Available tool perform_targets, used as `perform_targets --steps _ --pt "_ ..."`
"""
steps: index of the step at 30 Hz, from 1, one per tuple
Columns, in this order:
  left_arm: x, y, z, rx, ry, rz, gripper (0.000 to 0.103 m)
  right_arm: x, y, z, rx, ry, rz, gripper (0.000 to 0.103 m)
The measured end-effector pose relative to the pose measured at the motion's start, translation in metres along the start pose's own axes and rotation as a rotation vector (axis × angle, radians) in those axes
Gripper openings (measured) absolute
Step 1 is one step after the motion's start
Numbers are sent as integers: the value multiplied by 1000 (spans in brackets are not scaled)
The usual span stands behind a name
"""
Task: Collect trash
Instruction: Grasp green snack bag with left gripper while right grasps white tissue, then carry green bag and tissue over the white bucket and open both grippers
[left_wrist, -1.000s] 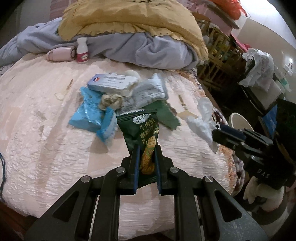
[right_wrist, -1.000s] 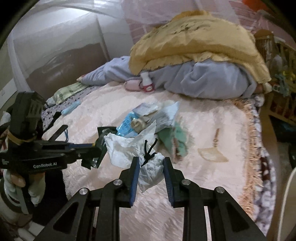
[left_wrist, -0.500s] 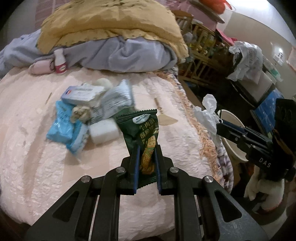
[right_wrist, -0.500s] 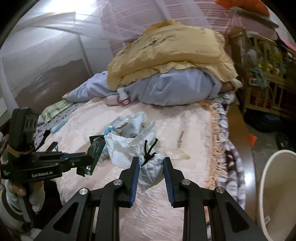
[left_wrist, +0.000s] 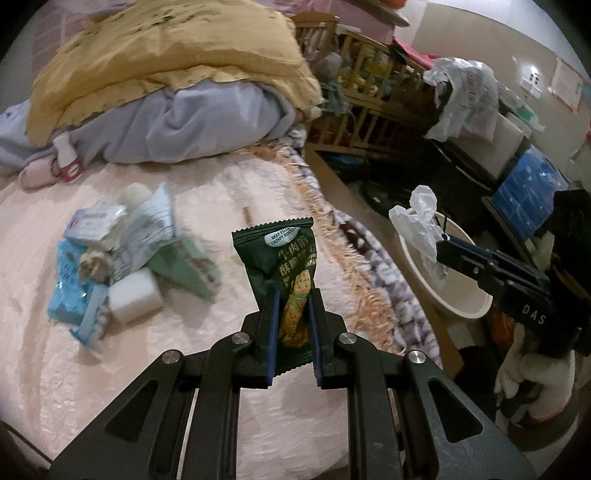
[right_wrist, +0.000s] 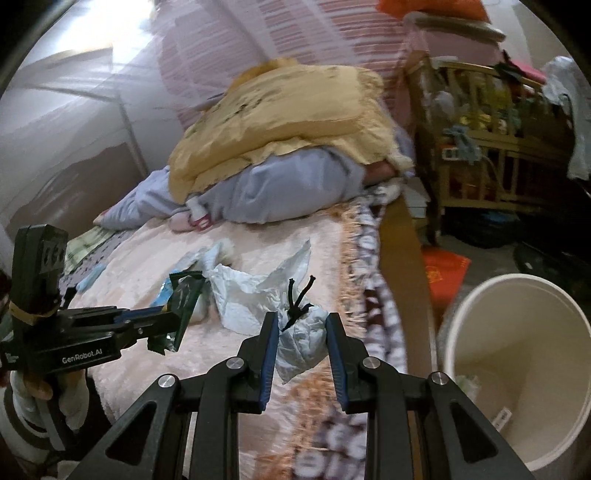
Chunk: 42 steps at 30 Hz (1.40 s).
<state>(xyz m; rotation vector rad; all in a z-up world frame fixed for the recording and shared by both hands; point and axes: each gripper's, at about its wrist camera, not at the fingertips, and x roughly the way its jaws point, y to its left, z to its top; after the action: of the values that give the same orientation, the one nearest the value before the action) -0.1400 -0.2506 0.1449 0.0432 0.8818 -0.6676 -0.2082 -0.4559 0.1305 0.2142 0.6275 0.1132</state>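
Trash: green biscuit wrapper (left_wrist: 291, 273) clamped upright in left tool (left_wrist: 291, 306), above the pink bed cover (left_wrist: 184, 369). Right tool (right_wrist: 301, 334) clenched on a crumpled white plastic bag (right_wrist: 299, 343) with black tie, near the bed's fringe edge. White bin (right_wrist: 517, 354) at 3 o'clock of right tool. Leftover wrapper pile (left_wrist: 122, 254) on bed at 10 o'clock of left tool, white foam block (left_wrist: 135, 301) beside it

A lived-in home bedroom; a bed (left_wrist: 184, 369) under a pink quilted cover fills the lower left; heaped yellow blanket (left_wrist: 166, 62) and grey bedding (left_wrist: 184, 125) at top; wooden crib (right_wrist: 480, 147) upper right; white bin (right_wrist: 517, 369) lower right.
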Motion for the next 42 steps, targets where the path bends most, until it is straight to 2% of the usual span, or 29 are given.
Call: perform_targets --steps 16,42 --pt "38 -60 20 109 2 0 13 -30 -53 -9 82 -18 -85 25" --pt "108 -151 40 227 69 -126 13 -58 -162 -43 304 -24 -257 25"
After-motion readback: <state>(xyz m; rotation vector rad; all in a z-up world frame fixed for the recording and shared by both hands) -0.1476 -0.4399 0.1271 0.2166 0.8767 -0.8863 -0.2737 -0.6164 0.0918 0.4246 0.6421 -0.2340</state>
